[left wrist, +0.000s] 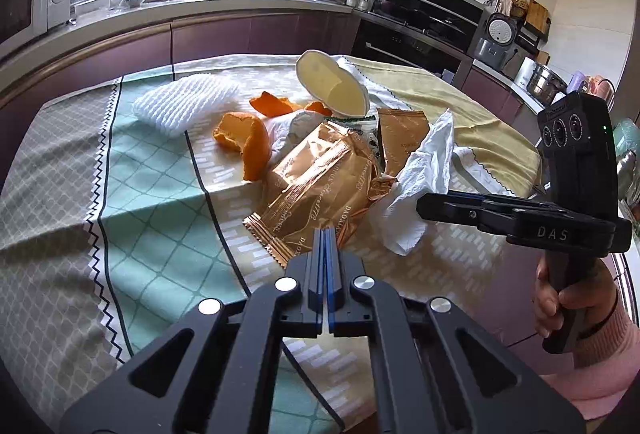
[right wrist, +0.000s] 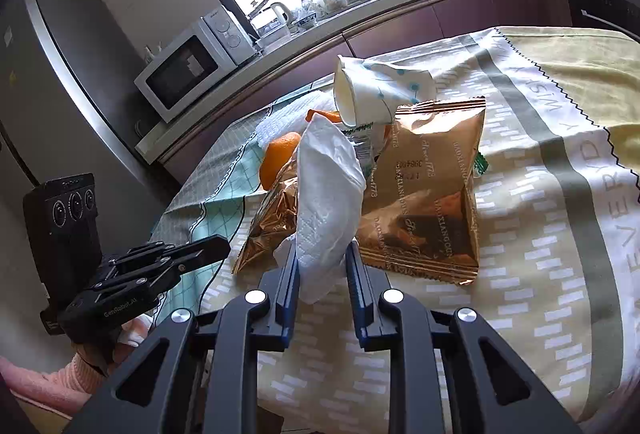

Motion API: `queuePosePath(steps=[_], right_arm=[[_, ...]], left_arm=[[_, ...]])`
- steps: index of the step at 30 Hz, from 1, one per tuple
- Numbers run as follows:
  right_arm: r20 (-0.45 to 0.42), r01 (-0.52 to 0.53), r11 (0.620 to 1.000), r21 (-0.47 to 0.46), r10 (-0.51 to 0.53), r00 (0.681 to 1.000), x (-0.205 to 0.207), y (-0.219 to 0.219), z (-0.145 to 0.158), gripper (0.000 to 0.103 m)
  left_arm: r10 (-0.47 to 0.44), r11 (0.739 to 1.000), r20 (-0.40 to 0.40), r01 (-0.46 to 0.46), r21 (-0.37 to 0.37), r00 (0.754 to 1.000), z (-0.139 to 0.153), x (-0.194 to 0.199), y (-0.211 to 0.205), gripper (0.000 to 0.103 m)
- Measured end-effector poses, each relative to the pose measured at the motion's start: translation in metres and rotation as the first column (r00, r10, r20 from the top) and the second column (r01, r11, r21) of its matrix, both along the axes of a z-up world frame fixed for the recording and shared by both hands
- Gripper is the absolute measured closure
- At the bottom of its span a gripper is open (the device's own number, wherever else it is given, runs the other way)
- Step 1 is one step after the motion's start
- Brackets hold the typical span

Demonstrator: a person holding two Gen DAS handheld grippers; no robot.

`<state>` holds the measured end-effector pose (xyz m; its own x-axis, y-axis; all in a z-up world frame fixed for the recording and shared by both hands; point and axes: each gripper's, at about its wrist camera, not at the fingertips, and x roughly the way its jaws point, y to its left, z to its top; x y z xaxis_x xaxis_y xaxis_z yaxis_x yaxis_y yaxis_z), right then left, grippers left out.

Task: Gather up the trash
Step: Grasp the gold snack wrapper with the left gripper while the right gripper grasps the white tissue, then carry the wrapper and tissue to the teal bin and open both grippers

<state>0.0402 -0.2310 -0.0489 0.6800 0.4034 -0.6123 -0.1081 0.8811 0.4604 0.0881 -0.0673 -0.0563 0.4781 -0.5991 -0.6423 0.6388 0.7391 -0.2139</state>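
Two pieces of trash sat right at my tools: a crumpled white tissue (right wrist: pixel 326 193) between the fingers of my right gripper (right wrist: pixel 323 254), and a gold foil wrapper (left wrist: pixel 316 189) whose near crimped corner lay at the tips of my left gripper (left wrist: pixel 325 234). I judged the tissue nearly weightless, soft and easily torn, so a pinch low on its bunched lower end seemed best. I expected the wrapper to be light, crinkly and slippery, and its flat crimped seam looked like the surest place to grip.

From the right wrist view, the tissue rose as a tall, creased fold ahead of my right gripper, whose fingers were narrowed around its lower end and appeared to pinch it. My left fingers stood pressed together; the wrapper's corner seemed to lie at or under their tips, but I could not tell whether any foil was caught.

Beyond these, a second gold wrapper (right wrist: pixel 430 189) lay just right of the tissue. Farther ahead were orange peel (left wrist: pixel 244 141), a tipped paper cup (left wrist: pixel 334 83) and white foam netting (left wrist: pixel 182 105), all on the patterned tablecloth (left wrist: pixel 140 185).
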Motion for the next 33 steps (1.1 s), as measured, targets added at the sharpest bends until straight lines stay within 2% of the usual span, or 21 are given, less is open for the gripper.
queuePosePath(steps=[2, 3, 4, 9, 11, 14, 15, 16, 17, 27, 33], right_arm=[[0.005, 0.0, 1.0, 0.001, 0.0, 1.0, 0.0, 0.0, 0.002, 0.082], [0.009, -0.005, 1.0, 0.002, 0.005, 1.0, 0.0, 0.001, 0.002, 0.082], [0.011, -0.006, 1.0, -0.001, 0.006, 1.0, 0.0, 0.002, 0.003, 0.082], [0.021, -0.018, 1.0, 0.011, 0.018, 1.0, -0.001, 0.004, 0.005, 0.082], [0.023, -0.02, 1.0, 0.013, 0.02, 1.0, 0.0, 0.003, 0.006, 0.082], [0.027, -0.025, 1.0, 0.01, 0.025, 0.999, 0.001, 0.002, 0.007, 0.082], [0.029, -0.026, 1.0, 0.011, 0.026, 0.999, 0.001, 0.002, 0.007, 0.082], [0.03, -0.028, 1.0, 0.012, 0.027, 0.999, 0.002, 0.002, 0.007, 0.082], [0.031, -0.029, 1.0, 0.012, 0.028, 0.999, 0.002, 0.002, 0.007, 0.082], [0.048, -0.056, 0.998, 0.006, 0.055, 0.997, 0.002, 0.011, 0.016, 0.082], [0.071, -0.093, 0.996, -0.008, 0.094, 0.993, 0.004, 0.026, 0.026, 0.082]], left_arm=[[-0.001, 1.0, 0.041, 0.0, 0.017, 0.999, 0.003, -0.005, -0.001, 0.068], [0.006, 0.999, 0.072, -0.009, 0.033, 0.997, 0.004, -0.009, -0.003, 0.062], [0.004, 0.999, 0.094, -0.009, 0.054, 0.996, 0.004, -0.011, -0.006, 0.058], [-0.018, 0.995, 0.119, 0.006, 0.104, 0.993, 0.001, -0.012, -0.02, 0.057], [-0.02, 0.992, 0.114, 0.005, 0.129, 0.993, -0.003, -0.009, -0.025, 0.061], [-0.019, 0.99, 0.074, 0.009, 0.14, 0.997, -0.009, -0.001, -0.029, 0.078], [-0.018, 0.991, 0.066, 0.009, 0.134, 0.998, -0.01, 0.0, -0.028, 0.08], [-0.015, 0.992, 0.06, 0.008, 0.128, 0.998, -0.01, 0.001, -0.027, 0.091], [-0.018, 0.992, 0.048, 0.012, 0.122, 0.999, -0.01, 0.002, -0.026, 0.096], [-0.004, 1.0, 0.035, 0.003, 0.011, 0.999, 0.01, -0.009, 0.007, 0.099], [0.022, 1.0, 0.06, -0.021, -0.022, 0.998, 0.025, -0.024, 0.034, 0.099]])
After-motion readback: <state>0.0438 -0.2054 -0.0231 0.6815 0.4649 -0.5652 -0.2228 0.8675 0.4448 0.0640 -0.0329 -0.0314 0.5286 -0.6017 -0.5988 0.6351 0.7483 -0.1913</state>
